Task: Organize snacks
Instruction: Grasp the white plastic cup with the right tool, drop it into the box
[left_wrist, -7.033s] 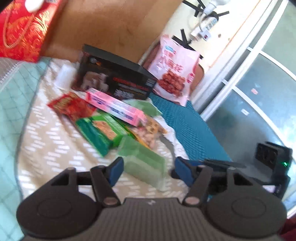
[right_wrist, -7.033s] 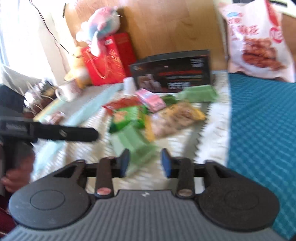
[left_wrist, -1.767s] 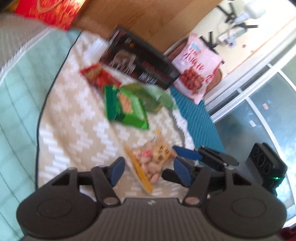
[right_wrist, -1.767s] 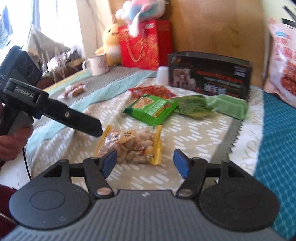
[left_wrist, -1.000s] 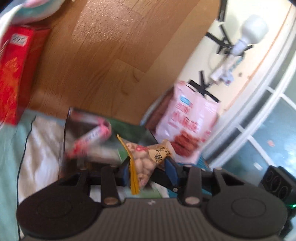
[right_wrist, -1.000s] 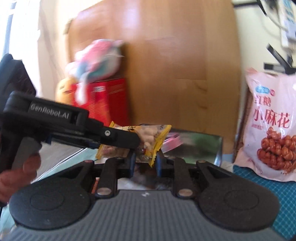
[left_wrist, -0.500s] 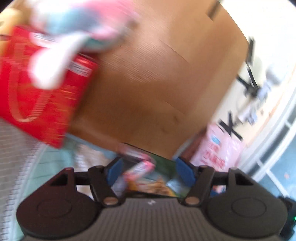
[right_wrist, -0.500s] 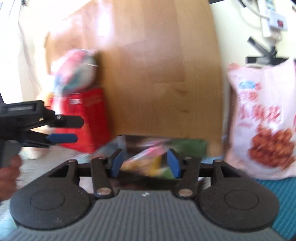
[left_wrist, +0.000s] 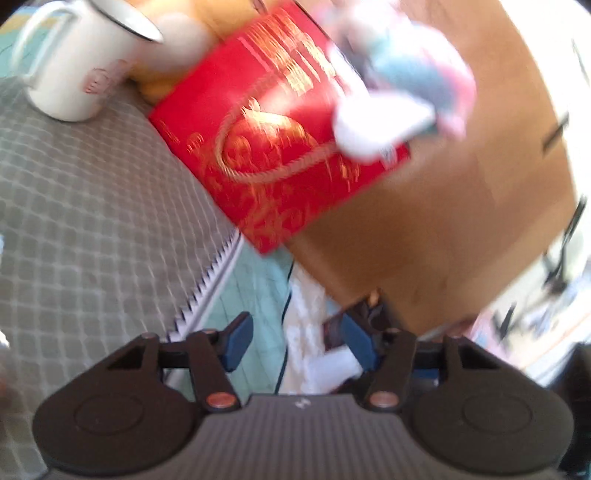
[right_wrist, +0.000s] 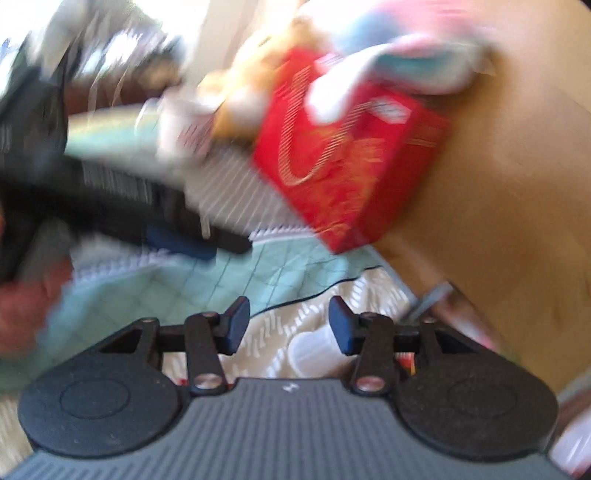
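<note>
White mug (left_wrist: 79, 61) shows no contents; both hand-held grippers (left_wrist: 295, 338) (right_wrist: 289, 325), empty, are closing.

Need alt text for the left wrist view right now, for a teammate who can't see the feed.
Blurred left wrist view: the left gripper, jaws closing with nothing between them, points over quilted bedding toward a red gift bag against a wooden board. A white mug stands upper left; a pastel plush toy sits on the bag.
</note>
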